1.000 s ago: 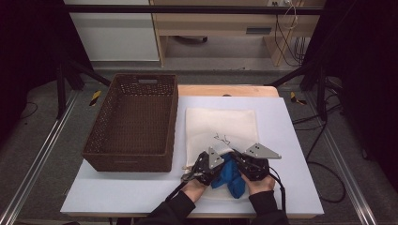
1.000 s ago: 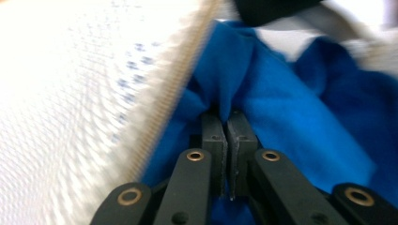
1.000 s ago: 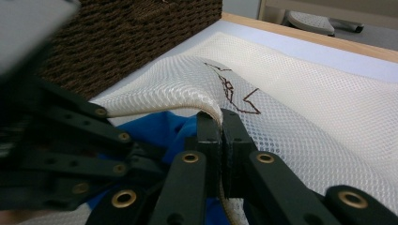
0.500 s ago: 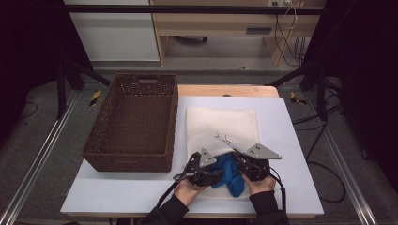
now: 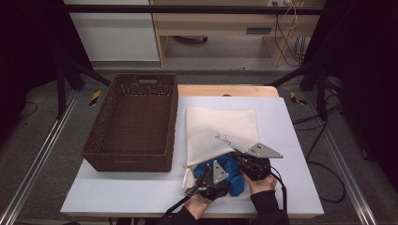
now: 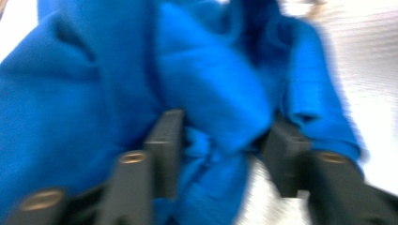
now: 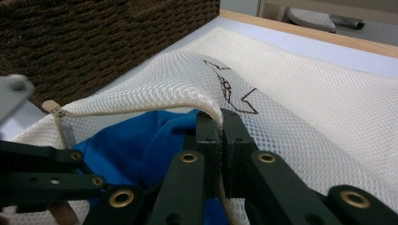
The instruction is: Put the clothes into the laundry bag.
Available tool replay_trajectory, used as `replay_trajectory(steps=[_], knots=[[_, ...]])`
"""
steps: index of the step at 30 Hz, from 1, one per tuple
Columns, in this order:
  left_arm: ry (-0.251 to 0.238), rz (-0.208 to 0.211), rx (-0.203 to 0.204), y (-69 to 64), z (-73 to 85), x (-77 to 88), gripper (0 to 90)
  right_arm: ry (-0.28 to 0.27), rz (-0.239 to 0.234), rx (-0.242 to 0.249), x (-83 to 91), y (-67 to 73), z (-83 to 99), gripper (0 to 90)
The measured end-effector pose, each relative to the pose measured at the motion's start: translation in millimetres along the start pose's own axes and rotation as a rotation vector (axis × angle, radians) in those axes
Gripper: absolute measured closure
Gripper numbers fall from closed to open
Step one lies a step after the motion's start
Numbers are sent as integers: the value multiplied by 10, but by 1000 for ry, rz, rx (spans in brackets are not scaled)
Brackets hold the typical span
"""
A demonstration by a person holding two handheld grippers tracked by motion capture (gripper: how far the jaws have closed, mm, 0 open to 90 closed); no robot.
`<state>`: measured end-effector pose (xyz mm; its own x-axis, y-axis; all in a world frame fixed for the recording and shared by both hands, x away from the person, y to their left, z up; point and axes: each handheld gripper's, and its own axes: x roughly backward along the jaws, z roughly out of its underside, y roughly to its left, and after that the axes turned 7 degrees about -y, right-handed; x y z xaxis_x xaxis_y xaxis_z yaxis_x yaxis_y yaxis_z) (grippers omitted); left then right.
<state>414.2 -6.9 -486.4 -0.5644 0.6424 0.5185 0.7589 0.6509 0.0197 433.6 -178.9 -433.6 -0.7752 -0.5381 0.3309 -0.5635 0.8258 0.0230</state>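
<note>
The right gripper [image 7: 219, 123] is clamping the top lip of the mesh bag [image 5: 220, 126] and lifting it, so the mouth is gaping toward the person at the near table [image 5: 291, 140] edge. The left gripper [image 6: 220, 140] has just been closing its jaws; they are standing apart around a fold of the blue cloth [image 6: 211, 89], apparently taking a fresh hold to push it deeper. The cloth is lying bunched at the mouth, partly under the lifted lip, beside the basket [image 5: 136, 122].
</note>
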Motion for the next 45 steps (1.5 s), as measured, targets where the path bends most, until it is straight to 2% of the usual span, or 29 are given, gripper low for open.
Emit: replay_trajectory(steps=[2, 4, 5, 9, 12, 14, 16, 17, 20, 23, 27, 28, 30, 32, 36, 39, 41, 45], knots=[[6, -19, 24, 24, -19, -10, 724, 2, 4, -7, -6, 5, -2, 876], [24, -38, 34, 21, -61, -6, 769, 7, 1, -6, -8, 7, -5, 878], [18, -55, 18, 9, -98, -4, 779, 7, 1, -6, -8, 11, -8, 879], [-19, -70, -9, 37, -222, -48, 787, -8, 3, -4, 13, 18, -32, 880], [-25, -104, 6, 131, -250, -173, 788, -27, 5, -11, 34, 6, -41, 880], [-17, -138, -2, 183, -238, -254, 787, -30, 6, -14, 42, -1, -45, 880], [-2, -160, 13, 248, -210, -335, 782, -30, 4, -14, 43, -1, -45, 880], [-5, -153, 30, 267, -214, -340, 779, -29, 6, -14, 42, 2, -44, 880], [-17, -134, 22, 262, -208, -317, 727, -26, 8, -11, 28, 1, -40, 880], [-36, -86, 46, 247, -195, -205, 588, -23, 12, -12, 25, -1, -35, 880], [-88, -40, 56, 193, -193, 40, 475, -26, 14, -9, 21, -2, -34, 880], [-105, -30, 46, 168, -190, 109, 462, -27, 15, -9, 20, -1, -34, 880], [-102, -25, 25, 134, -181, 154, 429, -26, 16, -10, 22, 1, -35, 880], [-89, -5, 22, 114, -166, 117, 413, -25, 13, -11, 19, -4, -36, 879], [-34, 10, 52, 110, -152, -80, 415, -22, 12, -12, 16, -2, -35, 879], [-17, -10, 58, 99, -157, -212, 513, -17, 10, -16, 15, -6, -35, 880], [9, -39, 52, 100, -177, -290, 591, -16, 8, -18, 10, -10, -35, 880], [20, -51, 76, 148, -219, -328, 771, -12, 13, -20, 7, -8, -35, 881]])
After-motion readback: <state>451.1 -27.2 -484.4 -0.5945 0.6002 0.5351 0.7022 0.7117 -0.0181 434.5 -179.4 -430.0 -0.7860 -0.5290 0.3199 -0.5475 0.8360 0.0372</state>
